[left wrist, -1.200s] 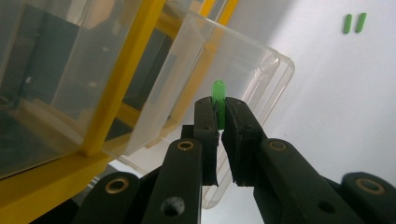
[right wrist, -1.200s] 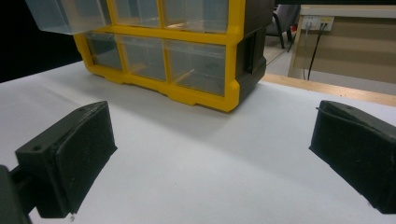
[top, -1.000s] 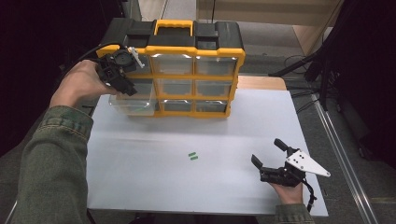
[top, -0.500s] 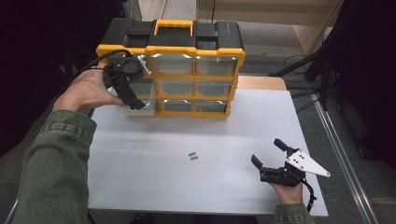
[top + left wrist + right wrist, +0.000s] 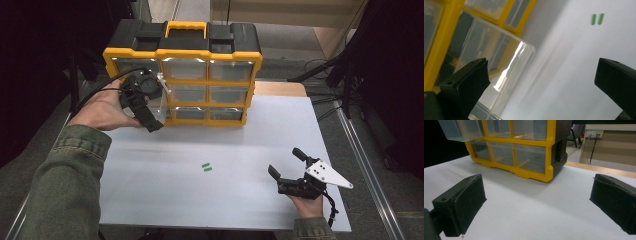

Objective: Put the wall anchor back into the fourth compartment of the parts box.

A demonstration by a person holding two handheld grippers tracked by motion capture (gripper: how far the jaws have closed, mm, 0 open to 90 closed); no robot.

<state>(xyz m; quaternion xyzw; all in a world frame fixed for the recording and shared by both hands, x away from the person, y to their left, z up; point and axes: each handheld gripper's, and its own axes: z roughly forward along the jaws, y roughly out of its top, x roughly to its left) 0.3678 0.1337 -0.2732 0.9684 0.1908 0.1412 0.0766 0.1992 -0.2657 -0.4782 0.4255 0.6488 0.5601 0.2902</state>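
A yellow and black organizer (image 5: 210,65) with clear drawers stands at the back of the white table (image 5: 250,135). Its left middle drawer (image 5: 161,103) is pulled out. My left gripper (image 5: 148,113) hovers just in front of that drawer. Its jaws have just been opening and now stand wide apart with nothing between the pads. In the left gripper view the clear drawer (image 5: 499,62) lies behind the left jaw, and two small green pieces (image 5: 597,19) lie on the table beyond. My right gripper (image 5: 285,161) rests open at the near right, empty, facing the organizer (image 5: 524,167).
The two green pieces (image 5: 206,166) lie side by side mid-table, between the two grippers. A wooden table edge (image 5: 280,88) shows behind the organizer on the right. Dark floor and cables surround the table.
The left hand has moved right and toward me, away from the drawer front. Its jaws went from nearly shut to wide open. The right gripper has stayed put.
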